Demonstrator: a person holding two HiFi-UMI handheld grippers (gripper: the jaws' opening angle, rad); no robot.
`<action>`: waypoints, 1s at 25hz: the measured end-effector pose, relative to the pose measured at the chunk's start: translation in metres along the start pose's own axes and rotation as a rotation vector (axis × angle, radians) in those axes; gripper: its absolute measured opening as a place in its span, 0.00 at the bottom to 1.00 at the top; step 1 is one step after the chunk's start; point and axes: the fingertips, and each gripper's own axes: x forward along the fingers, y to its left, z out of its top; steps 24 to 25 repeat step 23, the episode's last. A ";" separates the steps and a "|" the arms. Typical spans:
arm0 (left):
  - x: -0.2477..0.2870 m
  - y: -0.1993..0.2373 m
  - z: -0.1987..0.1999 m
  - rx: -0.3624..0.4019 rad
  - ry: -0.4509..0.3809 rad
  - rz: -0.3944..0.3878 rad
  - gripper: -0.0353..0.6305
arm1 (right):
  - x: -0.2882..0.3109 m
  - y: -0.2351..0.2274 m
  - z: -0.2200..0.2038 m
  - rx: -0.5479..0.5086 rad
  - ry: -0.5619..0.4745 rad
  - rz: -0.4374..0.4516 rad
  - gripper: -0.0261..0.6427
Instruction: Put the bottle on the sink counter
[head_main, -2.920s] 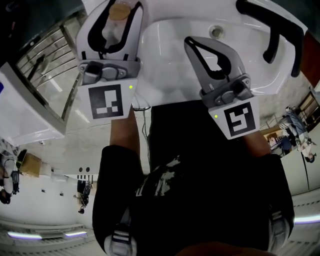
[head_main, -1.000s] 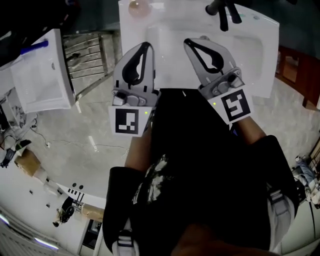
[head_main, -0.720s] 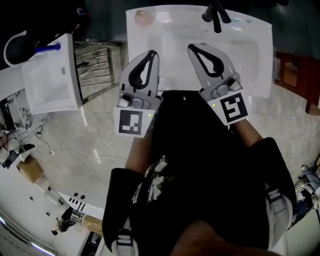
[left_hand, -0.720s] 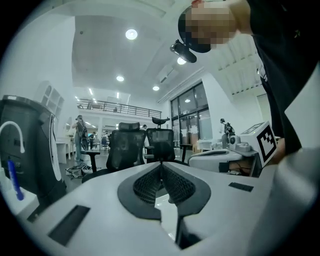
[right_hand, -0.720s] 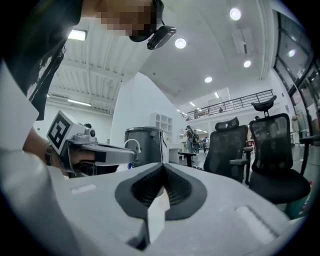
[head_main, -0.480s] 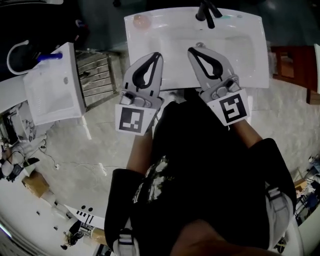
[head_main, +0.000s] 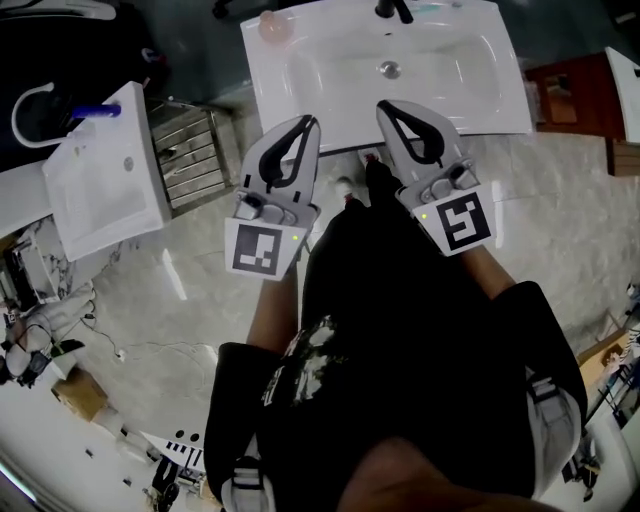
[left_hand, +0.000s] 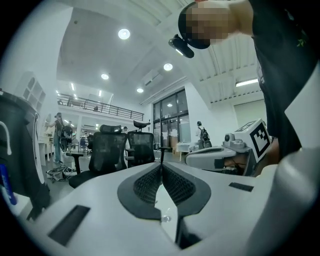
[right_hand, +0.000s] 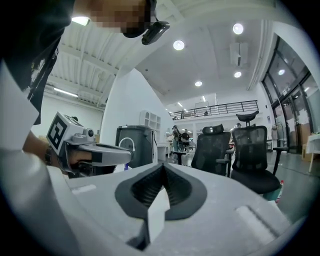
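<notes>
With the bottle (head_main: 272, 23) standing on the rim of the sink (head_main: 505, 92) in the upper left of the frame, the job looks done, so the left gripper (head_main: 307, 122) and right gripper (head_main: 384, 106) hang level below the sink, fingers clenched on nothing.

The glossy white rectangular sink counter (head_main: 480, 100) carries a black tap (head_main: 390, 10) and a peach-topped bottle (head_main: 273, 25). The pale grey left gripper (head_main: 311, 120) and right gripper (head_main: 384, 105) have black ribbed pads and black-and-white checked marker cubes. The marble floor (head_main: 200, 290) is grey-white and veined.
</notes>
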 end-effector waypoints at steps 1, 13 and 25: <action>-0.004 -0.003 -0.002 0.011 0.002 -0.006 0.09 | -0.006 0.005 0.001 -0.004 -0.004 -0.007 0.03; -0.056 -0.015 0.004 0.051 -0.021 0.021 0.09 | -0.028 0.047 -0.001 -0.009 -0.013 -0.037 0.03; -0.025 -0.012 0.005 0.066 -0.014 0.021 0.09 | -0.014 0.024 0.005 -0.125 -0.012 0.019 0.03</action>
